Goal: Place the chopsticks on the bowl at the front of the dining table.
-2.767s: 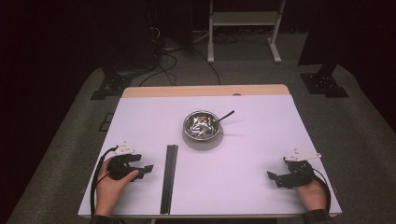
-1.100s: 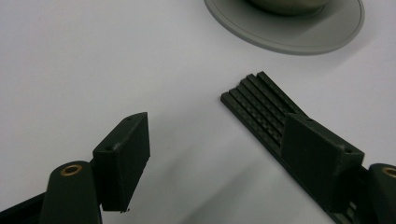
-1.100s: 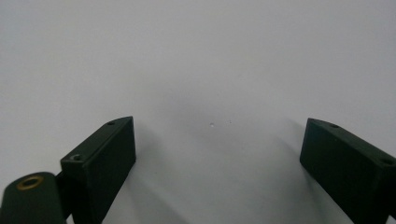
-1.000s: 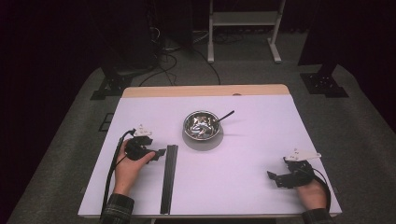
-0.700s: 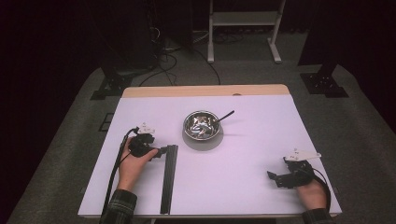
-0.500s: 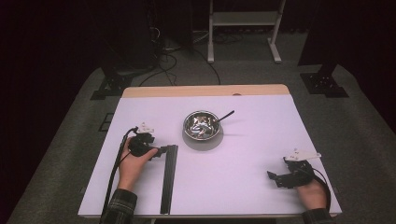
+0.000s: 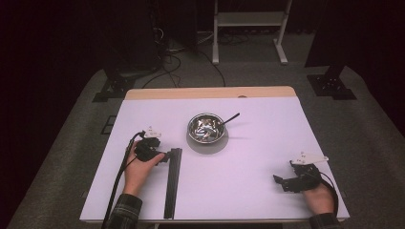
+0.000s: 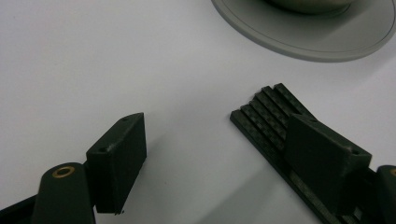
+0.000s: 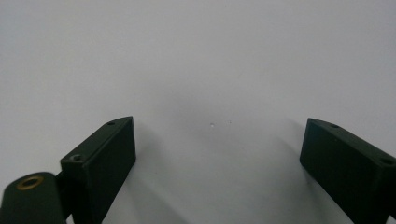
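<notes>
White tabletop (image 7: 267, 157) takes up the middle of the high view, with a wooden strip along its far edge and dark floor on every side. We see broad bare surface across the right half and the lower middle of the frame, and more along the far left edge.

A long black strip (image 7: 172, 183) lies left of centre, running from the near edge up toward the middle. A metal bowl (image 7: 206, 128) sits on a grey plate (image 7: 207, 143) just above and right of the strip's far end, a dark utensil handle (image 7: 230, 118) sticking out toward the upper right.

Our left hand (image 7: 138, 168) comes in from the lower left, holding the left gripper (image 7: 162, 156) at the strip's far end. In the left gripper view its jaws stand spread, one over the strip's ridged end (image 8: 271, 109), the other on bare table, the plate's rim (image 8: 303, 44) near above.

The right gripper (image 7: 282, 182) rests at the lower right, well apart from everything, near the table's right edge. Its jaws are spread wide over bare white surface.
</notes>
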Demonstrator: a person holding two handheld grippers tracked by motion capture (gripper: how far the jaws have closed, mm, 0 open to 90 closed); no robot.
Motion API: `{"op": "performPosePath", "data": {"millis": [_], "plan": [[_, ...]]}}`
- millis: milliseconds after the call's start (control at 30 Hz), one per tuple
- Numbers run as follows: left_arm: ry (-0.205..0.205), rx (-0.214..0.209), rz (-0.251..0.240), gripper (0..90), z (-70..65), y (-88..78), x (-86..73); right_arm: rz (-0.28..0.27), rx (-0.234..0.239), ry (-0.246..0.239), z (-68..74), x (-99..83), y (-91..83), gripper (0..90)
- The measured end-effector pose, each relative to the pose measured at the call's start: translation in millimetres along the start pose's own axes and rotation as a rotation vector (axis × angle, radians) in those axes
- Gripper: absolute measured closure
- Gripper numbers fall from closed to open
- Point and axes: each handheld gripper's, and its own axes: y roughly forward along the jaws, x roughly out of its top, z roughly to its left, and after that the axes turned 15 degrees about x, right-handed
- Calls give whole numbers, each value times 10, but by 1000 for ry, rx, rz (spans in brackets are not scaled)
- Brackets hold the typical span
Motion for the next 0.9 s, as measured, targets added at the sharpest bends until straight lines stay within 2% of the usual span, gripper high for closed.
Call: {"op": "performPosePath", "data": {"millis": [333,667,900], "plan": [[7,13,9,197,13,1,-9,0,0,-1,0,0,0,90],[9,42,23,194,63,-16,-25,0,0,0,1,-1,0,90],[-3,50,36,190,111,-27,-38,-1,0,0,1,-1,0,91]]}}
